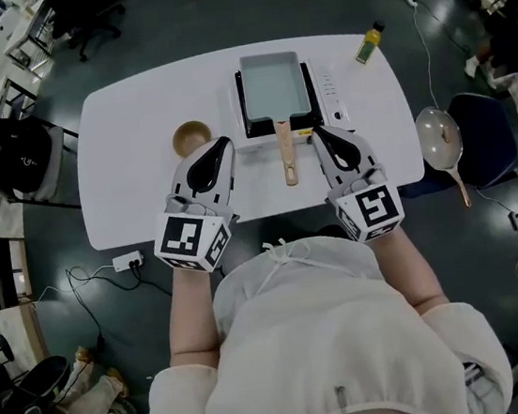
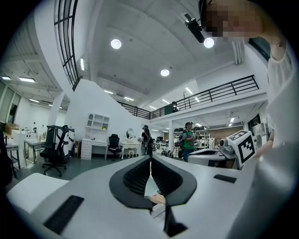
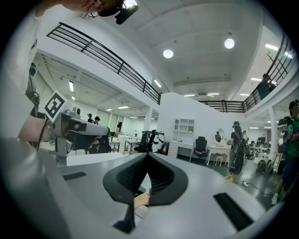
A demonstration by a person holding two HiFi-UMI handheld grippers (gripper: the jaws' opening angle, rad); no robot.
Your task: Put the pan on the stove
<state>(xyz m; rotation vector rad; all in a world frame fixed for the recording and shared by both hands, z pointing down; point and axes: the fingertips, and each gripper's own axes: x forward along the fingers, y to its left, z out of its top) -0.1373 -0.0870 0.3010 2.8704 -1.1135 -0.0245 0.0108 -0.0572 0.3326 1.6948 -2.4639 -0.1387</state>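
Observation:
A rectangular pan (image 1: pixel 274 90) with a pale inside sits on the black stove (image 1: pixel 251 128) at the table's far middle. Its wooden handle (image 1: pixel 287 150) points toward me. My left gripper (image 1: pixel 222 144) is just left of the handle and my right gripper (image 1: pixel 318 134) just right of it. Both are above the table's front half, apart from the pan. In the left gripper view the jaws of the left gripper (image 2: pixel 151 161) meet with nothing between them. The right gripper (image 3: pixel 147 158) looks the same in its own view. A bit of the wooden handle (image 3: pixel 140 200) shows under the jaws.
A wooden bowl (image 1: pixel 191 137) stands left of the stove on the white table (image 1: pixel 130 161). A small yellow bottle (image 1: pixel 369 43) lies at the far right corner. The stove's white control strip (image 1: pixel 330 97) runs along its right side. A round pan (image 1: pixel 441 135) rests on a chair off the right edge.

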